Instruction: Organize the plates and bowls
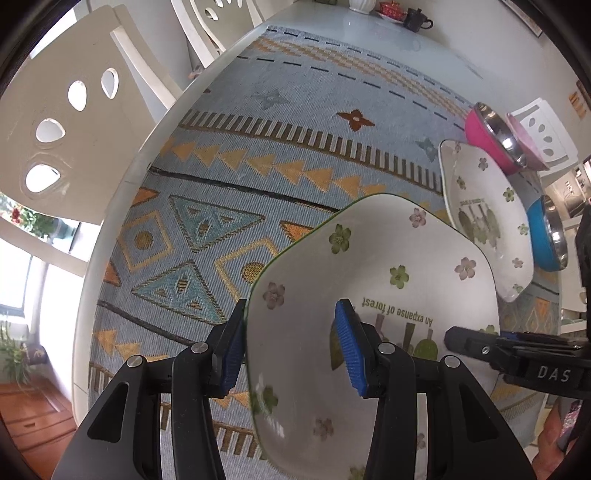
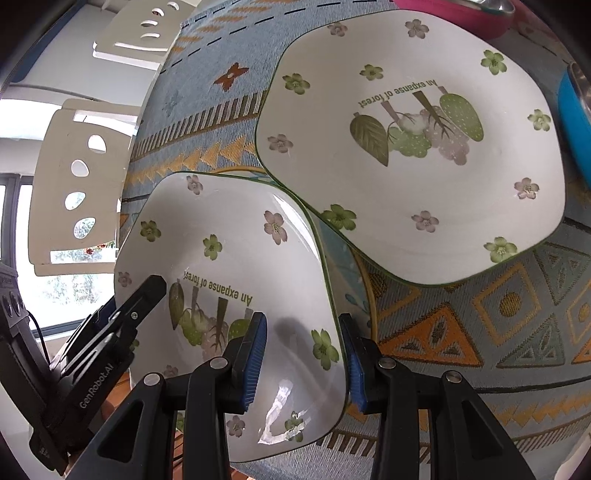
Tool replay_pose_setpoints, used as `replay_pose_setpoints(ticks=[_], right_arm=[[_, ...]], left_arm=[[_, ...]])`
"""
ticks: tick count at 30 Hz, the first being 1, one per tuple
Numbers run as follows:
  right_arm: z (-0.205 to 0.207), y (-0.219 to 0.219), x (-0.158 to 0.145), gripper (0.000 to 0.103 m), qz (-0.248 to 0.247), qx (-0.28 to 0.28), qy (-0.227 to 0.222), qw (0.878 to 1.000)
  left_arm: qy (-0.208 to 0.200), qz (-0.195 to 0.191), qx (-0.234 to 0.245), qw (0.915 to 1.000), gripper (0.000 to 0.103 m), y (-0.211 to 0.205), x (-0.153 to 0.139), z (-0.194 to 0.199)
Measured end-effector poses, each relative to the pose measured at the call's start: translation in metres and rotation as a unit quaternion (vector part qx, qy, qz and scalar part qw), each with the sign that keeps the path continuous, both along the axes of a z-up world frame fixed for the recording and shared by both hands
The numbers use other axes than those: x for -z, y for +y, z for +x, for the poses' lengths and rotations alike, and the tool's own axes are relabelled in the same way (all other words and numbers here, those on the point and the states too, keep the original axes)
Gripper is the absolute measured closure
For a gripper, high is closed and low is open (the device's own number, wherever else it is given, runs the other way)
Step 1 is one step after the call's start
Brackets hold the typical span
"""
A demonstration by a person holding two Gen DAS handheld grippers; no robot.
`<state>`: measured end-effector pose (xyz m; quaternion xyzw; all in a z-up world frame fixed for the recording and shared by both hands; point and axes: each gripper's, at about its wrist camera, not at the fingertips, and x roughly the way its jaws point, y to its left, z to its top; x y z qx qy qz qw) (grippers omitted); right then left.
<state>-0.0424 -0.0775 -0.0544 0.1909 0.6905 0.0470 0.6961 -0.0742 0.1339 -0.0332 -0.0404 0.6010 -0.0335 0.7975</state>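
While both grippers straddle opposite rims of one floral plate [image 1: 369, 295], neither pad visibly presses it: left gripper [image 1: 293, 347] fingers spread either side of the left rim; right gripper [image 2: 303, 360] fingers spread about the right rim. The plate appears tilted above the patterned tablecloth [image 1: 240, 177]. Beyond, a second floral plate [image 2: 413, 147] lies on the cloth, separate from the first. Farther: blue bowl [image 1: 546, 236] and pink bowl [image 1: 491, 136], both steel-lined, beside that plate. Farthest: black mug [image 1: 415, 18], white chairs [image 1: 74, 110].
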Motion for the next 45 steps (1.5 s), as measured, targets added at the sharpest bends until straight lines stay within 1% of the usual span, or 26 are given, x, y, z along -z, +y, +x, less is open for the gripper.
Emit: replay_pose_setpoints(ticks=[2, 5, 8, 11, 14, 17, 20, 26, 28, 30, 32, 34, 36, 39, 40, 41, 45], right_arm=[[0.001, 0.001, -0.001, 0.064, -0.007, -0.004, -0.002, 1.000], [0.002, -0.001, -0.001, 0.064, -0.004, -0.005, -0.003, 1.000], [0.002, -0.004, -0.001, 0.064, 0.005, -0.003, 0.001, 1.000], [0.001, -0.006, -0.006, 0.064, 0.000, -0.008, 0.000, 1.000], [-0.001, -0.010, -0.015, 0.064, -0.003, -0.009, -0.008, 1.000], [-0.003, -0.012, -0.016, 0.064, 0.005, -0.006, -0.003, 1.000], [-0.008, -0.011, -0.015, 0.064, 0.009, -0.004, 0.003, 1.000], [-0.021, -0.012, -0.009, 0.064, 0.037, 0.026, 0.011, 0.999], [-0.023, -0.013, -0.014, 0.064, 0.034, 0.029, 0.007, 0.999], [-0.027, -0.017, -0.025, 0.064, 0.035, 0.035, -0.008, 0.999], [-0.027, -0.022, -0.033, 0.064, 0.023, 0.036, -0.015, 0.999], [-0.026, -0.029, -0.030, 0.064, 0.006, 0.039, -0.010, 0.999], [-0.023, -0.032, -0.020, 0.064, 0.022, 0.048, 0.002, 0.999], [-0.016, -0.026, -0.006, 0.064, 0.018, 0.039, 0.011, 0.999], [-0.015, -0.024, -0.003, 0.064, 0.023, 0.038, 0.013, 0.999], [-0.015, -0.022, 0.000, 0.062, 0.036, 0.037, 0.013, 0.999], [-0.013, -0.015, 0.002, 0.061, 0.021, 0.030, 0.016, 0.999]], left_arm=[[-0.002, 0.004, 0.002, 1.0000, 0.060, 0.000, 0.000, 0.000], [-0.008, 0.006, 0.007, 0.9999, 0.060, -0.001, -0.003, -0.001], [-0.004, 0.002, 0.009, 0.9999, 0.058, 0.000, -0.003, 0.000], [0.004, 0.002, 0.012, 0.9999, 0.058, -0.001, 0.000, 0.000], [0.019, 0.014, 0.014, 0.9996, 0.058, -0.005, 0.005, -0.002], [0.020, 0.024, 0.021, 0.9993, 0.058, -0.007, 0.006, -0.005], [0.024, 0.023, 0.020, 0.9992, 0.058, -0.007, 0.007, -0.006], [0.025, 0.024, 0.018, 0.9992, 0.057, -0.007, 0.010, -0.005], [0.025, 0.024, 0.018, 0.9992, 0.057, -0.007, 0.011, -0.005], [0.025, 0.024, 0.018, 0.9992, 0.057, -0.007, 0.011, -0.005], [0.026, 0.025, 0.017, 0.9992, 0.057, -0.007, 0.011, -0.004], [0.026, 0.024, 0.018, 0.9992, 0.056, -0.007, 0.011, -0.003], [0.025, 0.024, 0.018, 0.9992, 0.055, -0.008, 0.011, -0.003], [0.026, 0.024, 0.018, 0.9992, 0.055, -0.007, 0.011, -0.003], [0.026, 0.022, 0.018, 0.9993, 0.055, -0.007, 0.011, -0.002], [0.027, 0.019, 0.017, 0.9993, 0.055, -0.007, 0.011, -0.002], [0.034, 0.014, 0.008, 0.9993, 0.055, -0.005, 0.012, 0.002]])
